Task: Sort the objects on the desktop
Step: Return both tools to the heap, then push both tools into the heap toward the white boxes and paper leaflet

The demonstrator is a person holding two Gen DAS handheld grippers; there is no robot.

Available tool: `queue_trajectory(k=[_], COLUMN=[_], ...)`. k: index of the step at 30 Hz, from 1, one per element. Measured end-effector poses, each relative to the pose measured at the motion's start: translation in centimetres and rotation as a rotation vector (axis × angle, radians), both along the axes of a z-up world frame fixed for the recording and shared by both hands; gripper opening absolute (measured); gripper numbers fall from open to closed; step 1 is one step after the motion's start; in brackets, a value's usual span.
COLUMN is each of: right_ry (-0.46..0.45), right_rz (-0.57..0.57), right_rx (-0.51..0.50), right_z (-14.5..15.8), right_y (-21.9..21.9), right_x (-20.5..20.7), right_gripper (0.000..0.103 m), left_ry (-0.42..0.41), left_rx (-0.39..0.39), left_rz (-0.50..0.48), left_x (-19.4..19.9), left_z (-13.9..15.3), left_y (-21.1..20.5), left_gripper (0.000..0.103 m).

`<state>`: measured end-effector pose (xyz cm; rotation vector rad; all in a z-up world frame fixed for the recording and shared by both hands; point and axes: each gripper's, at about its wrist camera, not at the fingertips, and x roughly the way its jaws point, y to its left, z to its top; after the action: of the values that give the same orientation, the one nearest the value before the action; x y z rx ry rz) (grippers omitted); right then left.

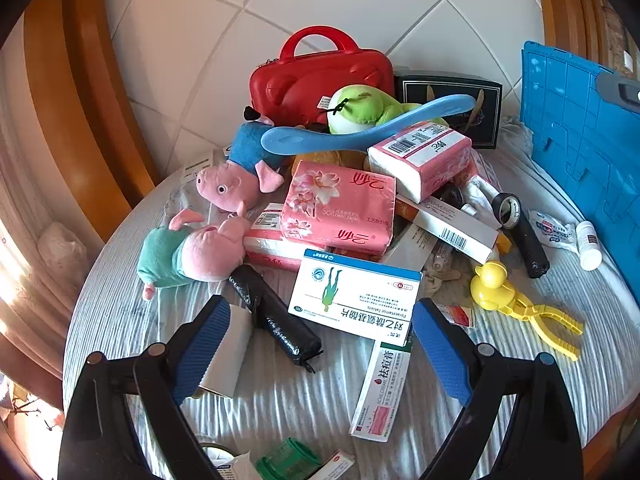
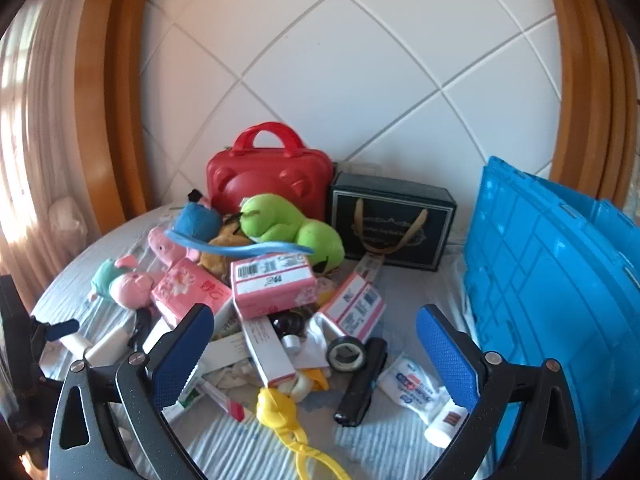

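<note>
A heap of objects lies on a round table with a striped cloth [image 1: 280,400]. In the left wrist view my left gripper [image 1: 320,320] is open, its jaws either side of a white and blue medicine box [image 1: 354,300] and a black roll [image 1: 276,316]. Pink tissue packs [image 1: 340,208], two pig plushes [image 1: 192,252], a green frog plush [image 1: 360,108] and a yellow duck clamp [image 1: 512,300] lie around. In the right wrist view my right gripper [image 2: 316,340] is open and empty above a black tape roll [image 2: 346,354], a black cylinder [image 2: 362,384] and the duck clamp [image 2: 280,408].
A red case [image 2: 268,176] and a dark gift box [image 2: 392,224] stand at the back by the tiled wall. A blue crate [image 2: 552,280] stands at the right. A white bottle [image 2: 444,424] and a wipes pack [image 2: 412,388] lie beside it.
</note>
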<state>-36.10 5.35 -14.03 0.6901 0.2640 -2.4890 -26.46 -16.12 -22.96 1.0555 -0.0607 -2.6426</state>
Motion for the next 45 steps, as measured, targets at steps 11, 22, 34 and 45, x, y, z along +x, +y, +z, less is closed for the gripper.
queue_trajectory(k=[11, 22, 34, 45], right_ry=[-0.116, -0.249, -0.395, -0.445], right_rz=[0.187, 0.305, 0.376, 0.35], right_rx=[0.133, 0.229, 0.308, 0.279], right_z=[-5.9, -11.9, -16.5, -17.1], right_y=[-3.4, -7.1, -11.5, -11.0], right_x=[-5.4, -9.8, -12.6, -11.9], right_gripper=[0.103, 0.103, 0.08, 0.062], left_ry=[-0.058, -0.068, -0.056, -0.103], left_rx=[0.29, 0.578, 0.627, 0.579], left_rz=[0.221, 0.425, 0.417, 0.288], left_x=[-6.1, -6.9, -7.8, -5.9], left_z=[-4.5, -9.3, -10.2, -10.7], left_y=[-2.0, -4.0, -4.2, -2.7], left_gripper=[0.093, 0.094, 0.098, 0.076])
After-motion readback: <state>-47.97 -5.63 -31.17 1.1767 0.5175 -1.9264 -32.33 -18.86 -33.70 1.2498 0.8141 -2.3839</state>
